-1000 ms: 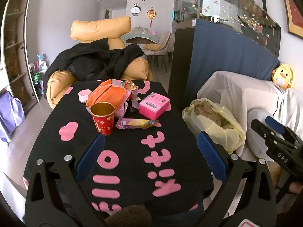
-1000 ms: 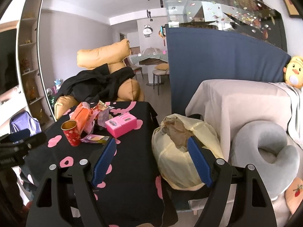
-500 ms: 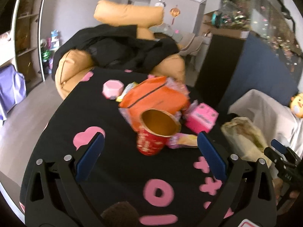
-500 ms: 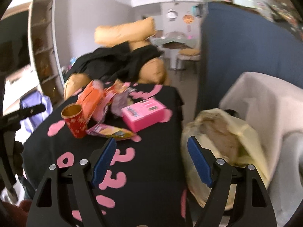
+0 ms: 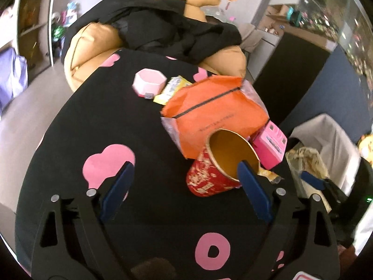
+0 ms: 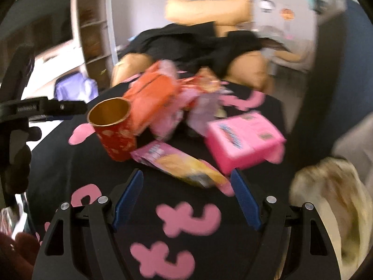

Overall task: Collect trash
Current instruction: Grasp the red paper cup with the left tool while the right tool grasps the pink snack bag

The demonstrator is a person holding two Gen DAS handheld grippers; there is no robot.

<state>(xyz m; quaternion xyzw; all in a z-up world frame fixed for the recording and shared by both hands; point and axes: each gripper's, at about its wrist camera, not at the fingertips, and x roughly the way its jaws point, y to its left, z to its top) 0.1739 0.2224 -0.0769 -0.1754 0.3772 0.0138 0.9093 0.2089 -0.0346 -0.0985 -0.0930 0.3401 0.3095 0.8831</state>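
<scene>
Our left claw (image 5: 184,182) hangs released, the cup (image 5: 219,163) right of frame centre; our right claw (image 6: 186,191), also released, faces the wrapper (image 6: 179,163) mid-frame. We judge both light and crushable: take the cup across its wall.

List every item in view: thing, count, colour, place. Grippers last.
Paper cup: one, red with gold inside, upright on the table, front of the pile.
Orange bag: one, orange, right behind the cup.
Pink box: one, pink, on the table right of the pile.
Snack wrapper: one, pink and yellow, flat in front of cup and box.
Octagonal container: one, pink and white, far side of the table.
Yellow packet: one, yellow, beside that container.
Tablecloth: one, black with pink shapes, covering the table.
Trash bag: one, pale yellow, off the table's right edge.
Black clothing: a heap, on the tan armchair.
Left gripper: open, near the cup.
Right gripper: open, near the wrapper.
</scene>
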